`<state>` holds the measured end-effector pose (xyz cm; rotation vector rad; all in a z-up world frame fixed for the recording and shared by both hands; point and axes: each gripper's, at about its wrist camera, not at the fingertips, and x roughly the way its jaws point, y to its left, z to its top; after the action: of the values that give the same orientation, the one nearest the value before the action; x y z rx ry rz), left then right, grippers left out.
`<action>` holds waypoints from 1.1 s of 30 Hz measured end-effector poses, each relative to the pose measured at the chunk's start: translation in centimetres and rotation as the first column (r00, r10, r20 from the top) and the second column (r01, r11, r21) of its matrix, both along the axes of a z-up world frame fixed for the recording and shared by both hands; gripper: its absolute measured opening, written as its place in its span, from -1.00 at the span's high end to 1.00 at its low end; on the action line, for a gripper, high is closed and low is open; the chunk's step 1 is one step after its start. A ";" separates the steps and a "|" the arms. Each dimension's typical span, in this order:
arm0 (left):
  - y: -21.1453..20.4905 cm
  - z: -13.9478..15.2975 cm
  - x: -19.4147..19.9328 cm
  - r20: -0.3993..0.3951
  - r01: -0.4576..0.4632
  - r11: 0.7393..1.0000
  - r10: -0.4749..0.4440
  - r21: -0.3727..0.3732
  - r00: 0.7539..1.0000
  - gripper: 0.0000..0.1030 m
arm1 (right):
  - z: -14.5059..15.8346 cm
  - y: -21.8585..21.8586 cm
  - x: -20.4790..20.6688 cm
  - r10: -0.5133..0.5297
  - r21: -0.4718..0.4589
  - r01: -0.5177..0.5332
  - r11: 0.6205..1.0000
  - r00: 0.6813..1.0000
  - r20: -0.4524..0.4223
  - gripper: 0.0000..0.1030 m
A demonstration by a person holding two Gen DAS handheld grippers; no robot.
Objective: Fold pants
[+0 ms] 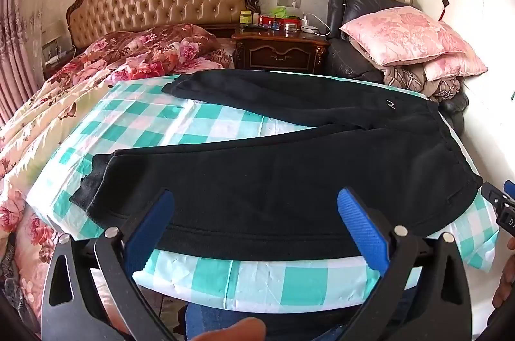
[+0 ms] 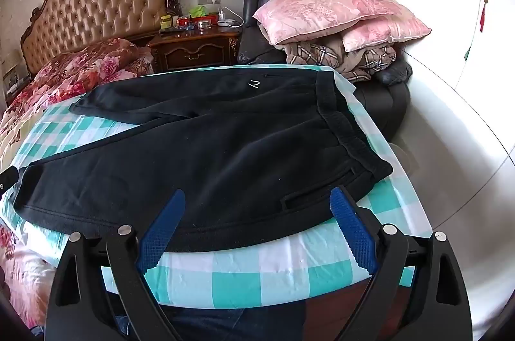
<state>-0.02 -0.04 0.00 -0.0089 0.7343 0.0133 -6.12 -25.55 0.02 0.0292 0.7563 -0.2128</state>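
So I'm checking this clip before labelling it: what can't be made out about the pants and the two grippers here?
- Pants: the underside and any back pockets are hidden by the fabric itself, in both views.
- White logo: too small to read.
- Left gripper: open, above the near leg; contact with the cloth cannot be judged.
- Right gripper: open too; the left view's right edge cuts off most of it.
- Checked cloth: what lies beneath is covered.

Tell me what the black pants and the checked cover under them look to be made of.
Black pants: soft matte knit, probably fleece or sweatshirt cotton; the surface looks fuzzy, with a ribbed cuff and gathered elastic waistband.
Checked cover: thin plastic-like sheet, slightly glossy; it shows small crinkles and sheen rather than weave, though coated fabric is possible.
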 end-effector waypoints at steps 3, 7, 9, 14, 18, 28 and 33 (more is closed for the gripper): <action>0.0 0.0 -0.1 0.006 0.005 1.000 -0.005 -0.001 1.000 -0.97 | 0.0 -0.1 0.1 0.002 0.004 -0.002 1.000 1.000 0.000 -0.71; 0.1 0.1 -0.1 0.004 0.006 1.000 -0.006 -0.015 1.000 -0.97 | -0.2 0.1 -0.1 0.006 0.003 -0.006 1.000 1.000 -0.004 -0.71; 0.5 0.4 -0.4 0.008 0.003 1.000 -0.003 -0.023 1.000 -0.97 | -0.3 0.0 0.2 0.002 0.006 -0.002 1.000 1.000 -0.005 -0.71; 0.8 0.3 -0.3 0.004 0.001 0.998 -0.001 -0.055 1.000 -0.97 | -0.3 0.4 0.1 0.005 0.008 -0.005 1.000 1.000 -0.009 -0.71; 0.5 0.1 -0.1 -0.003 0.003 0.999 -0.003 -0.047 1.000 -0.97 | -0.6 -0.1 0.3 0.004 0.013 -0.004 1.000 1.000 -0.012 -0.71; 0.1 0.0 -0.2 -0.001 0.034 0.998 -0.035 -0.051 0.999 -0.97 | -0.8 0.0 0.6 0.005 0.017 -0.005 1.000 1.000 -0.015 -0.71; 0.0 0.0 -0.3 0.000 0.035 0.998 -0.035 -0.051 0.999 -0.97 | -0.8 0.0 0.6 0.008 0.023 -0.008 1.000 1.000 -0.013 -0.71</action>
<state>-0.32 -0.03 0.05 -0.0451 0.7355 -0.0391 -5.56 -25.53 -0.76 0.0464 0.7723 -0.1967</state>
